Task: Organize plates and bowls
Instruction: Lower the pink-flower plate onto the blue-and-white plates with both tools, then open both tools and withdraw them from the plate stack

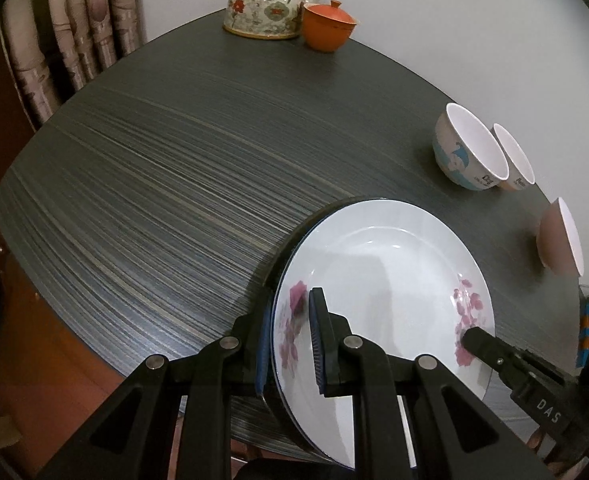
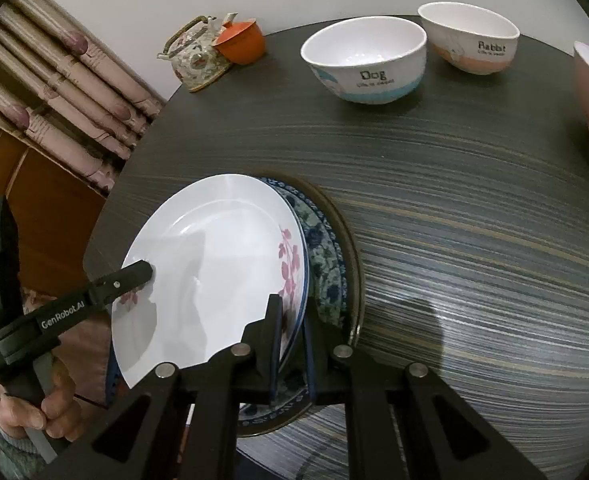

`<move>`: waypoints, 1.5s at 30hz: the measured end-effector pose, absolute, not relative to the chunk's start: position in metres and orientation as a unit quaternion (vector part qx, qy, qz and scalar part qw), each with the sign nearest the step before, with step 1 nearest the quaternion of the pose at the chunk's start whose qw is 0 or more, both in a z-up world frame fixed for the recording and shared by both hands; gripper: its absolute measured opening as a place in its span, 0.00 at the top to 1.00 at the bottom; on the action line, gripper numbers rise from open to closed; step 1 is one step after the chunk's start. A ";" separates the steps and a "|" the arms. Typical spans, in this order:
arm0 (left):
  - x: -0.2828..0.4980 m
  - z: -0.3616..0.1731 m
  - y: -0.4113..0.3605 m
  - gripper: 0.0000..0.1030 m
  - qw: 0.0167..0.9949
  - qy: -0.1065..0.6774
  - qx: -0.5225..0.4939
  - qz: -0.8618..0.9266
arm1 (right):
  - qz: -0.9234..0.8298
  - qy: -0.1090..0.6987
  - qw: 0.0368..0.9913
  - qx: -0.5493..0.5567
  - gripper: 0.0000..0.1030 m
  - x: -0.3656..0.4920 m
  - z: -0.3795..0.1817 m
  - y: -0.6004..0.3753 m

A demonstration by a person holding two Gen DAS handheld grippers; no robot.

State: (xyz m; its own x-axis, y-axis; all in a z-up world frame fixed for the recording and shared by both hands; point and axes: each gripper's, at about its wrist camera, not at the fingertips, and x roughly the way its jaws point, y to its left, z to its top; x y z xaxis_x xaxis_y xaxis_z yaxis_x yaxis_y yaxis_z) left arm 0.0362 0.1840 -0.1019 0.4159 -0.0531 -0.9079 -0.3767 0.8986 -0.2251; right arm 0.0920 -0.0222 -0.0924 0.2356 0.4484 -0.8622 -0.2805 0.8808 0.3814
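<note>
Surface: a dark grey tabletop (image 1: 142, 184) streaked with pale lines, with a rounded edge.
Room: a plain white wall (image 1: 414, 40) stood behind the table; pleated beige patterned curtains (image 1: 74, 32) hung at the left above a brown wooden panel (image 2: 46, 216).
Plate: a white round ceramic plate with pink flowers (image 1: 382, 272) sat tilted over a blue-patterned plate (image 2: 322, 248) and a dark-rimmed plate (image 2: 352, 248) near the table's front edge.
Left gripper (image 1: 290, 340): nearly closed, pinching the white plate's left rim.
Right gripper (image 2: 292, 344): clamped tight on the opposite rim.
Bowls: a white "Dog" bowl with a blue band (image 2: 366, 60), a "Rabbit" bowl with an orange band (image 2: 470, 36) and a pinkish bowl (image 1: 560, 236) stood towards the wall.
Corner: a floral teapot (image 1: 266, 0) beside an orange lidded cup (image 1: 328, 24).
</note>
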 end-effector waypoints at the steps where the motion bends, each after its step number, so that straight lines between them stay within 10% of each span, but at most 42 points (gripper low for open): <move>1: 0.037 -0.103 0.183 0.86 0.816 0.533 -0.200 0.098 | 0.231 0.573 0.783 0.073 0.90 0.092 -0.093 -0.023; 45: 0.045 -0.108 0.161 0.69 0.821 0.543 -0.143 0.104 | 0.188 0.575 0.797 -0.002 0.72 0.092 -0.088 0.009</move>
